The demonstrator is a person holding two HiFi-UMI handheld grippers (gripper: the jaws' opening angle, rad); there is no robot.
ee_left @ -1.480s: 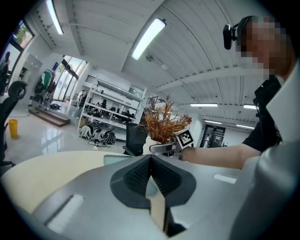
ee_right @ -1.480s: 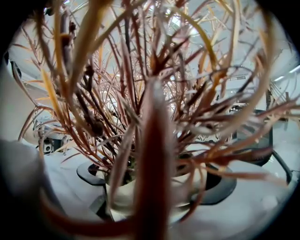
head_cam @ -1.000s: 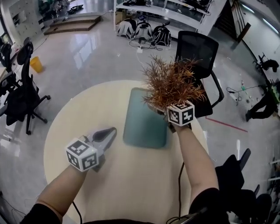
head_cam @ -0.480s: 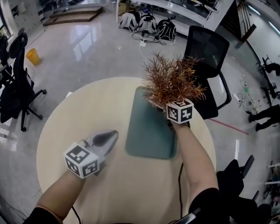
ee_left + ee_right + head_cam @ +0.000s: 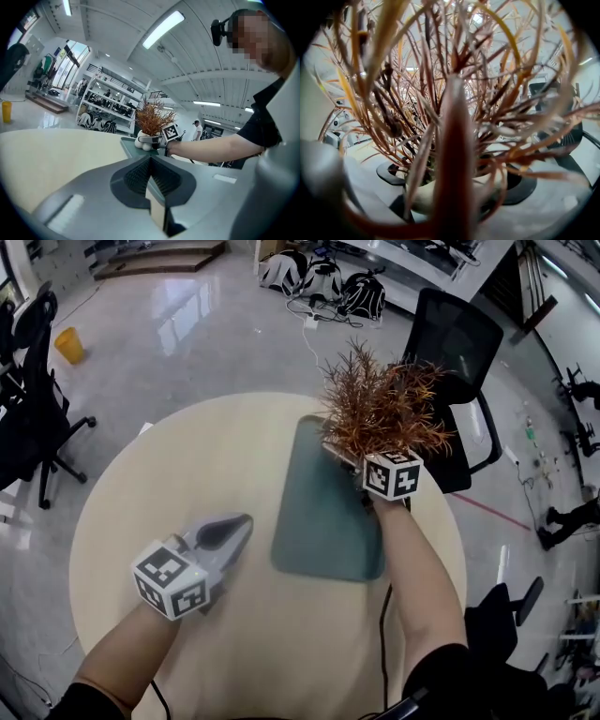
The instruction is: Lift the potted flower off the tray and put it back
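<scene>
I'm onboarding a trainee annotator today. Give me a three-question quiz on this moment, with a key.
1. True or false: the left hand-held gripper is clamped on the tray.
2. What sits between the jaws of the right hand-held gripper? A) the potted flower B) a yellow bucket C) nothing
3. What shape is the top of the table?

Key
1. False: its jaws are together and empty, away from the tray.
2. A: the jaws flank the white pot.
3. Round.
</scene>
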